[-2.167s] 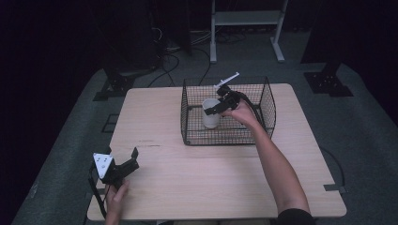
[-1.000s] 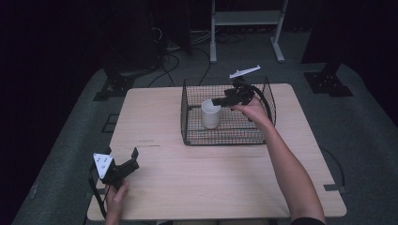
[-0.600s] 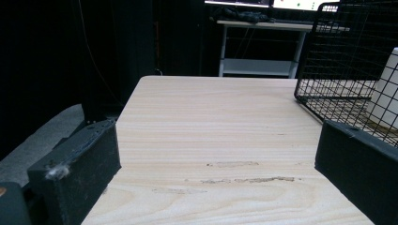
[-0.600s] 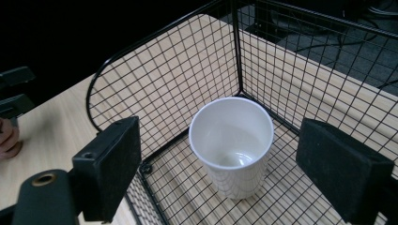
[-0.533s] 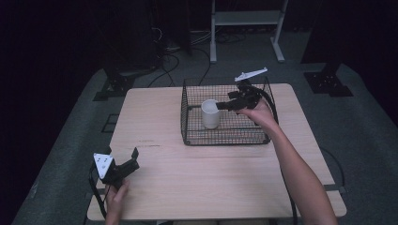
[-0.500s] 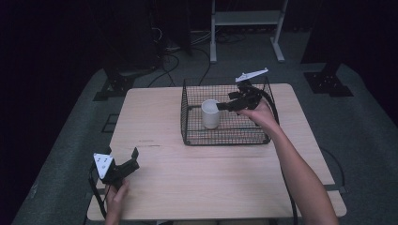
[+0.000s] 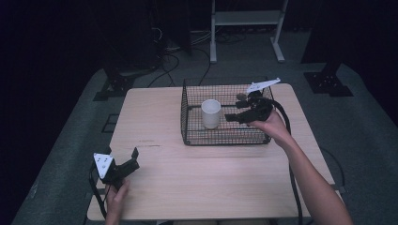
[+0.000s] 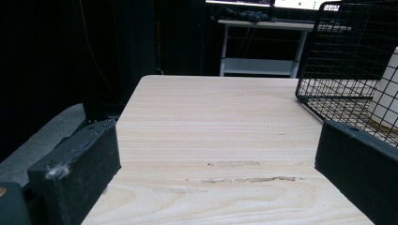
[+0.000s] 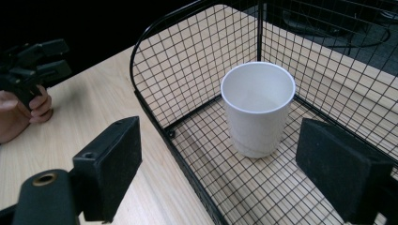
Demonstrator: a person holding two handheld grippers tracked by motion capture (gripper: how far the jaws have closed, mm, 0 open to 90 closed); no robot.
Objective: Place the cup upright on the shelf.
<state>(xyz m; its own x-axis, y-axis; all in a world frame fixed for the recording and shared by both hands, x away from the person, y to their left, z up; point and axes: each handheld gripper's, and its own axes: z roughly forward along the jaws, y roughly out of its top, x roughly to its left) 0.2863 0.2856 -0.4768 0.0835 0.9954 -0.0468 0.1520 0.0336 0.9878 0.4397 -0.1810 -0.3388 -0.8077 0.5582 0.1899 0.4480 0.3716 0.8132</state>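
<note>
On the table (image 7: pixel 187 187), a wire basket (image 7: pixel 225 136) sits toward the far edge. A white cup (image 7: pixel 210 113) stands upright in its left half. The right gripper (image 7: pixel 231 117) hovers just beside the cup, jaws wide, empty. The left gripper (image 7: pixel 133 158) rests near the front-left corner, open, empty.

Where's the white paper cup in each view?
High view: white paper cup upright at the left of the black wire basket.
Left gripper view: a sliver at the right edge, behind the mesh.
Right gripper view: centre, on the basket floor.
Shared landmark: the basket.
</note>
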